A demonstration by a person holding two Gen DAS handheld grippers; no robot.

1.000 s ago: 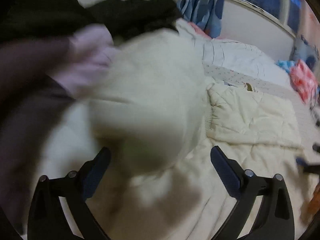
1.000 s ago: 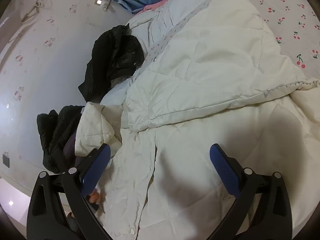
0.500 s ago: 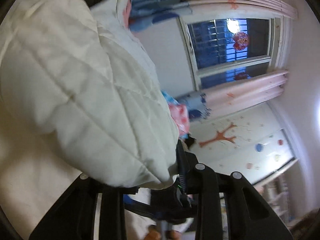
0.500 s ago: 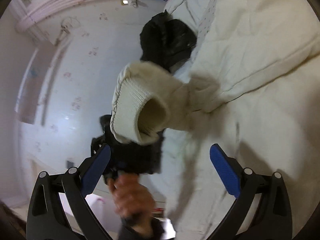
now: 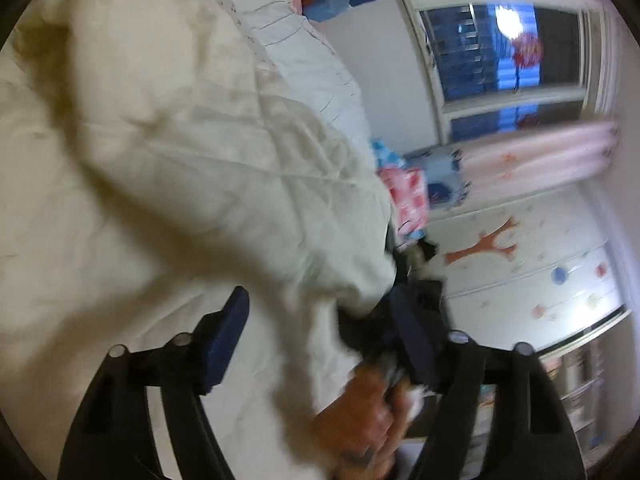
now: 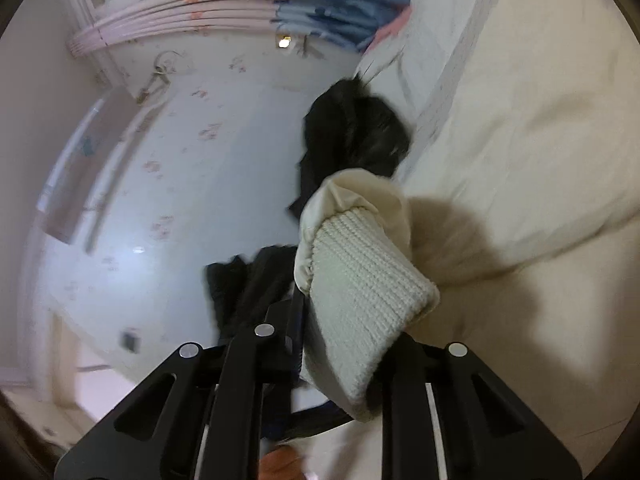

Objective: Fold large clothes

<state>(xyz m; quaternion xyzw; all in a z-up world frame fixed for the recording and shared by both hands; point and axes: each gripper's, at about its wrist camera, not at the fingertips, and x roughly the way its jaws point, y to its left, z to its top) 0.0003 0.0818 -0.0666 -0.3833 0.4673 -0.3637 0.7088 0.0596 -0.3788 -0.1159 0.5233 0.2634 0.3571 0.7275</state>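
In the left wrist view, the left gripper (image 5: pixel 320 340) is standing released, its jaws having just been opening, with the cream quilted padded jacket (image 5: pixel 192 148) billowing ahead of it and draping between the blue pads untouched. A person's hand (image 5: pixel 360 412) is showing near the right-hand finger. Beyond the gripper's right, a dark window (image 5: pixel 508 52) and pink curtain (image 5: pixel 540 152) are tilting across the room.

In the right wrist view, the right gripper (image 6: pixel 340 356) is clamping the jacket's ribbed knit cuff (image 6: pixel 368 296), its jaws having just been closing onto it. Ahead, black garments (image 6: pixel 352 132) are lying at the bed's white striped bedding (image 6: pixel 432 40), with floral wallpaper (image 6: pixel 168 160) to the left
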